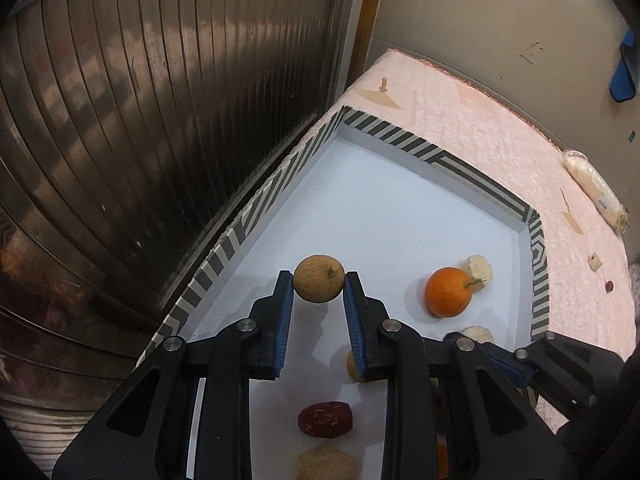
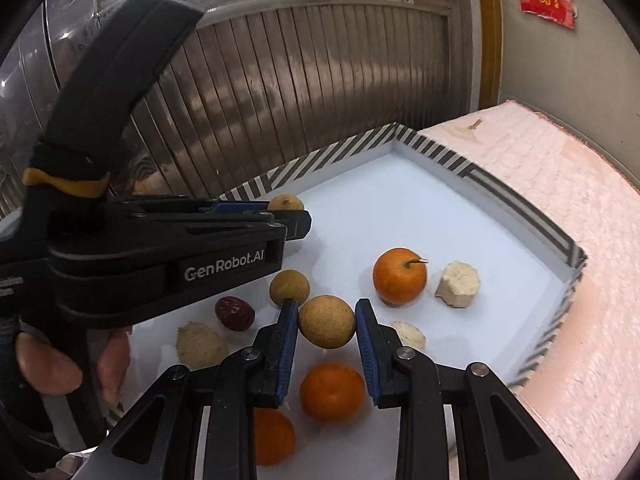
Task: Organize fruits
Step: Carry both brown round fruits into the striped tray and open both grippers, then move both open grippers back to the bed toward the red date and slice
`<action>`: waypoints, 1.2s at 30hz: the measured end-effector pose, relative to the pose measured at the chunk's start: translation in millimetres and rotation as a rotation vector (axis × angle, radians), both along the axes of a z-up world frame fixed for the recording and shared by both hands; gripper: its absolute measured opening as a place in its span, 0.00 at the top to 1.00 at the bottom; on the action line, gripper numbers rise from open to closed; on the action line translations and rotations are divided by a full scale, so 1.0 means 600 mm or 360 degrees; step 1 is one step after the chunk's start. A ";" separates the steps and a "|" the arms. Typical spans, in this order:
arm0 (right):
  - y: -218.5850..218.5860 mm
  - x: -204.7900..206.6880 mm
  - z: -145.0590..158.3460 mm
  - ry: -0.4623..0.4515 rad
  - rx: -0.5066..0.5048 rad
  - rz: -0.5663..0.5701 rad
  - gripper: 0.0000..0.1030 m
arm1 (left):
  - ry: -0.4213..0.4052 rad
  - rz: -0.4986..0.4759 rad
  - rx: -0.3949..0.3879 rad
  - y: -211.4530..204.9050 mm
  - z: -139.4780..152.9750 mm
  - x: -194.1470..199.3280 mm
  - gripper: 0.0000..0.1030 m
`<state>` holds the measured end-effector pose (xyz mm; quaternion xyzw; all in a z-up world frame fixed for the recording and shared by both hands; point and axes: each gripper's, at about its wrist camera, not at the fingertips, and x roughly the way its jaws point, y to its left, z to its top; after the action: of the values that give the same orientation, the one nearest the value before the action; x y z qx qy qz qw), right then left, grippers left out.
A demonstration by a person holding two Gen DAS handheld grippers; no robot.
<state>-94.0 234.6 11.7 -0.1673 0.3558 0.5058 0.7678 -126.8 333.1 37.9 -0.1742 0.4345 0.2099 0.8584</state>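
A white tray with a striped rim (image 1: 400, 136) (image 2: 440, 152) holds the fruit. My left gripper (image 1: 319, 280) is shut on a tan longan (image 1: 319, 278) and holds it above the tray floor; it shows from the side in the right wrist view (image 2: 296, 216), with that longan (image 2: 285, 202) at its tip. My right gripper (image 2: 327, 320) is shut on another tan longan (image 2: 327, 321), lifted above the tray. On the tray lie an orange with a stem (image 1: 448, 291) (image 2: 399, 276), two more oranges (image 2: 332, 391) (image 2: 272, 436), a red date (image 1: 325, 419) (image 2: 234, 313), a loose longan (image 2: 289, 288) and pale chunks (image 2: 458, 284) (image 2: 200, 345).
The tray sits on a pink foam pad (image 1: 500, 128) (image 2: 560, 208). A ribbed metal shutter (image 1: 160, 100) runs along the tray's left side. A white wrapped roll (image 1: 594, 190) lies at the pad's far right edge. A grey wall (image 1: 500, 20) stands behind.
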 end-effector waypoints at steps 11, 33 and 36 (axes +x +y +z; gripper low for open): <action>0.016 -0.005 -0.018 -0.0029 -0.0044 0.0020 0.72 | 0.0065 0.0018 -0.0023 0.006 -0.014 0.008 0.66; -0.239 0.029 0.041 -0.0066 0.0133 -0.0405 0.66 | -0.0099 -0.0328 0.0067 -0.192 0.065 0.051 0.46; -0.290 0.054 0.037 -0.0056 0.0126 -0.0513 0.66 | -0.0093 -0.0413 0.0076 -0.236 0.063 0.070 0.46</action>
<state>-61.8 60.8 33.7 -0.0863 0.3443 0.3868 0.8511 -84.7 191.3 75.6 -0.1021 0.4230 0.1023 0.8945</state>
